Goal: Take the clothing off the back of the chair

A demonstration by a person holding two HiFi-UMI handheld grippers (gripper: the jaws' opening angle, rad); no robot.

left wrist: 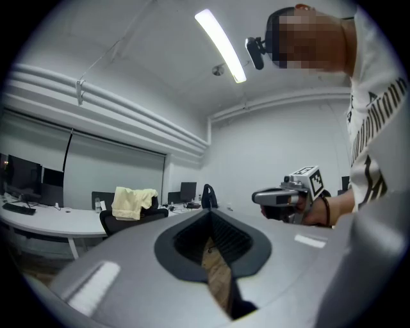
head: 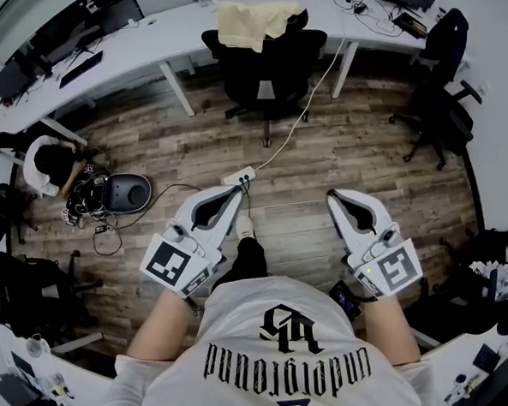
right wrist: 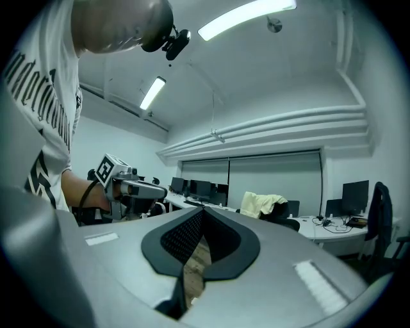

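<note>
A pale yellow piece of clothing (head: 256,22) hangs over the back of a black office chair (head: 268,77) at the far desk, well ahead of both grippers. My left gripper (head: 234,192) and right gripper (head: 333,196) are held level side by side above the wooden floor, both shut and empty. In the left gripper view the clothing (left wrist: 132,202) lies far off beyond the left gripper's (left wrist: 208,215) closed jaws, with the right gripper (left wrist: 266,197) to the side. The right gripper view shows the clothing (right wrist: 261,205) past the right gripper's (right wrist: 202,211) closed jaws, and the left gripper (right wrist: 154,189) beside it.
A long white curved desk (head: 141,42) with monitors runs behind the chair. A white power strip (head: 239,175) and its cable lie on the floor between me and the chair. Another black chair (head: 441,101) stands at the right. A person (head: 46,163) crouches at the left by a dark round device (head: 126,191).
</note>
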